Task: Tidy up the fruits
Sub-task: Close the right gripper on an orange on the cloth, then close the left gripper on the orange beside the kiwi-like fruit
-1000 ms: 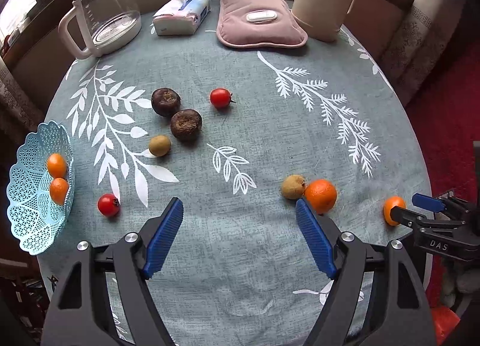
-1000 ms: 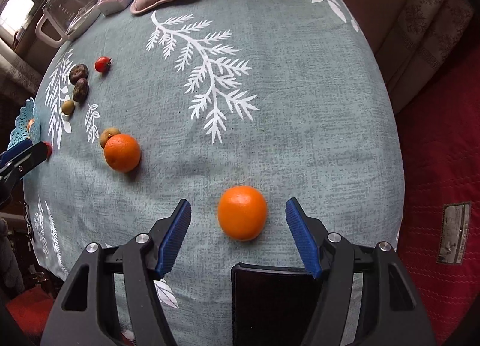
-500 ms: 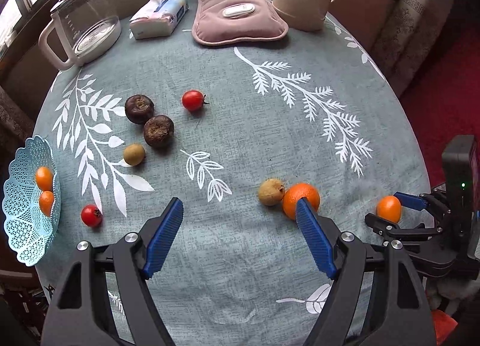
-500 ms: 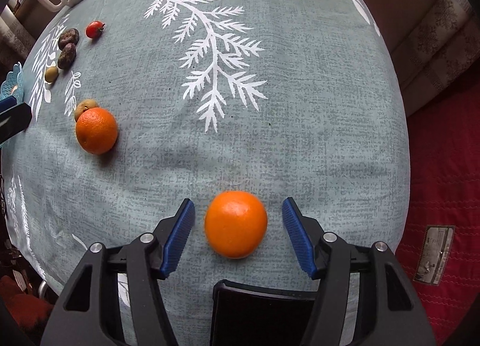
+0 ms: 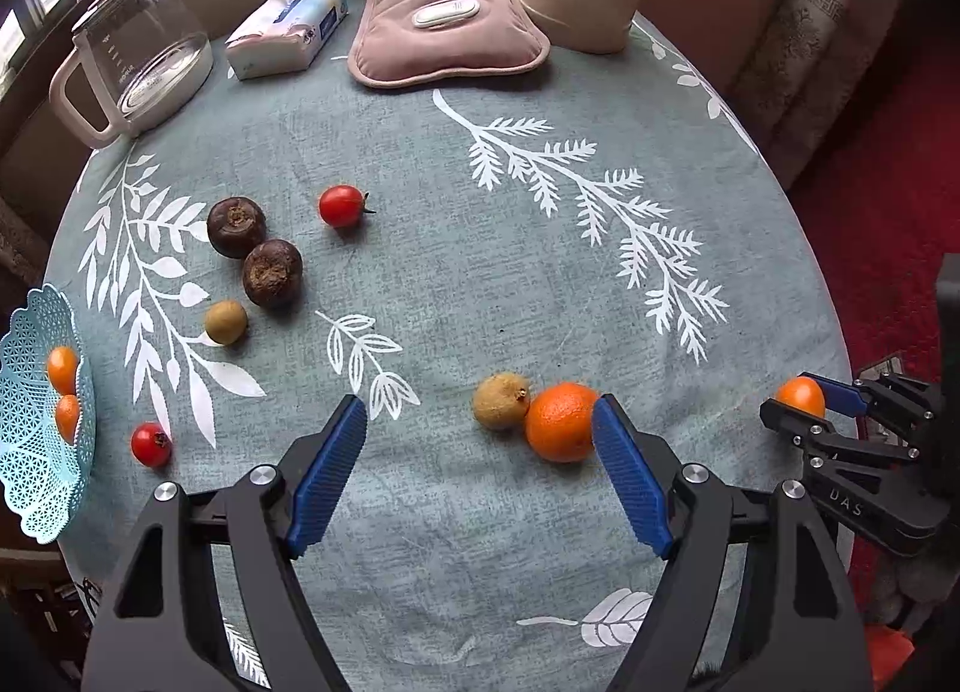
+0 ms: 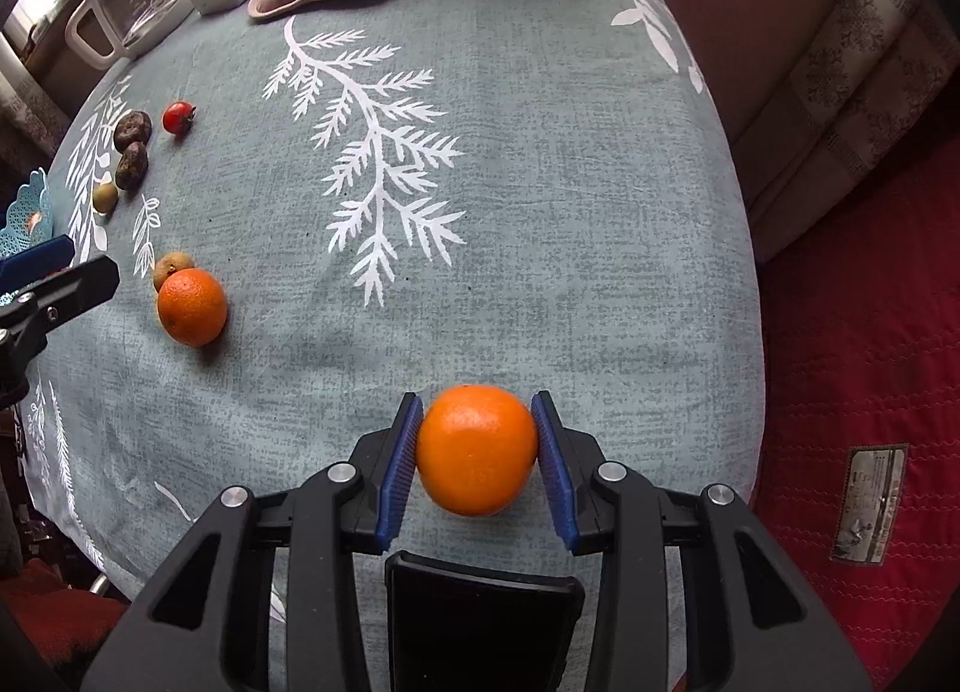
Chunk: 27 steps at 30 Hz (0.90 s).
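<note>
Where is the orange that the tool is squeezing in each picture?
Left wrist view: the held orange is tiny at the far right edge, between the right tool's blue pads.
Right wrist view: it sits low in the middle, big, pinched by both pads.
Shared landmark: the loose orange touching a small brown fruit.

Two wrist cameras, both facing across the table point(image 5: 480, 284).
My left looks down from higher; my right sits nearer. Both share the second orange point(image 5: 561, 422) point(image 6: 192, 306).
</note>
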Tool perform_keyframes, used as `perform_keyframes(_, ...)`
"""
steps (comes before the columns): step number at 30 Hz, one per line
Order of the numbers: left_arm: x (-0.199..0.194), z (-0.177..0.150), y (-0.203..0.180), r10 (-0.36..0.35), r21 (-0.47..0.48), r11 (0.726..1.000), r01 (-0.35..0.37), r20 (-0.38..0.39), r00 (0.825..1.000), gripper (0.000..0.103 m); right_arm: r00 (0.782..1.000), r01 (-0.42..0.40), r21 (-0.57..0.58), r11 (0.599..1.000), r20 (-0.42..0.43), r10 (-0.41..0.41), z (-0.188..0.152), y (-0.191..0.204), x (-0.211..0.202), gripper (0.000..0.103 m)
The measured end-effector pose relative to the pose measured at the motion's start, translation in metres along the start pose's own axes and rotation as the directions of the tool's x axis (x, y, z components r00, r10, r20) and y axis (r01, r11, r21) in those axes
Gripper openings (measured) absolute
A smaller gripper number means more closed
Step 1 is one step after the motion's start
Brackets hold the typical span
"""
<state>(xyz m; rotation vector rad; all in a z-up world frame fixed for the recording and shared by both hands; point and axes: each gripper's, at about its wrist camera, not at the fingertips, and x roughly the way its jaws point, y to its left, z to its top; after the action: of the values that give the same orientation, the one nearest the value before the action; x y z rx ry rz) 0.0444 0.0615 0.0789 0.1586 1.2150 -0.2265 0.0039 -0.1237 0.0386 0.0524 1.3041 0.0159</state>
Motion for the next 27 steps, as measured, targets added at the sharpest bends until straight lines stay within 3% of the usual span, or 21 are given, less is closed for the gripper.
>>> perform_keyframes(10,0.033,-0.005,-0.011,-0.080,-0.058,0.996,0.074,-0.100,0.992,0.079,1.000,-0.009,0.029,1.000,0.026,0.009,0.000,-0.023,-0.011,0.038)
perform_keyframes(17,0.055,-0.007,-0.006,-0.145,-0.148,0.982,0.120,-0.169,0.975,0.079,0.999,-0.015,0.030,0.999,0.036,0.014,-0.002,-0.027,-0.016,0.038)
perform_keyframes(21,0.067,-0.005,-0.003,-0.167,-0.198,0.972,0.130,-0.188,0.968,0.068,0.999,-0.015,0.033,0.999,0.041,0.014,-0.001,-0.030,-0.019,0.038)
perform_keyframes(27,0.070,0.001,-0.004,-0.154,-0.207,0.972,0.115,-0.181,0.971,0.063,0.999,-0.013,0.039,0.999,0.043,0.011,0.000,-0.033,-0.020,0.038)
